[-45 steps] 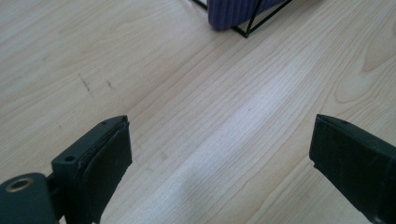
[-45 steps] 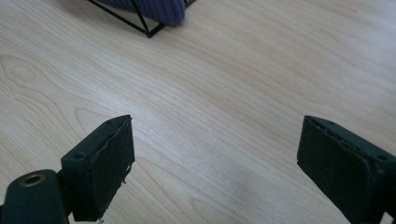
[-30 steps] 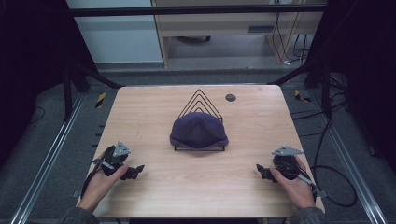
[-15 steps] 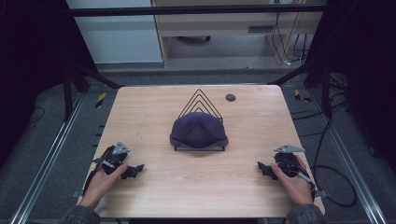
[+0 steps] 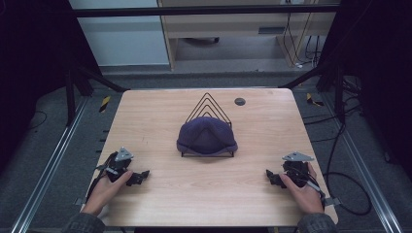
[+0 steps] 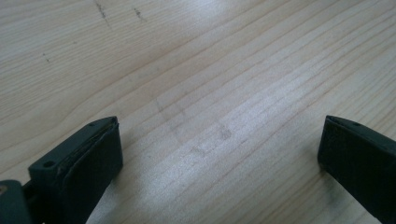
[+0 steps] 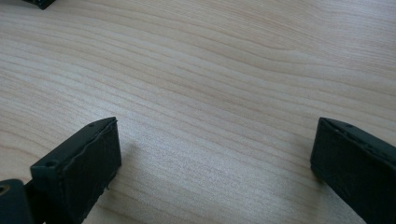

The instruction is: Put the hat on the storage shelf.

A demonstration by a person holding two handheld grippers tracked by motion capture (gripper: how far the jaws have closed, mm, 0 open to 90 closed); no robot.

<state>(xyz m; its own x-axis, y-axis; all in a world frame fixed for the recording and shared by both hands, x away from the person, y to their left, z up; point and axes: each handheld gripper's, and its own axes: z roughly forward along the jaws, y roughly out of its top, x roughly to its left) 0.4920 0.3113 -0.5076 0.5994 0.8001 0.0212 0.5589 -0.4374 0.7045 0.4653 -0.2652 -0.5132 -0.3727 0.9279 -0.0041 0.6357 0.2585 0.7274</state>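
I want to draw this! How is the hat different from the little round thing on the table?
The hat is big, domed and purple; the disc is tiny, flat and dark grey. The hat sits draped over a black wire rack mid-table; the disc lies bare on the wood near the far edge. Neither is touched by a gripper.

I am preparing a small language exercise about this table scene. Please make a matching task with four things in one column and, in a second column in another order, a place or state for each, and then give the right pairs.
Things:
1. purple hat
2. black wire rack
3. small dark disc
4. left gripper

Places or states:
A. open, low over bare wood at the near left of the table
B. lies alone near the far edge, right of the middle
C. draped over the front of the wire frame
D. stands at the middle, its triangular loops rising behind the cloth

Pairs: 1-C, 2-D, 3-B, 4-A
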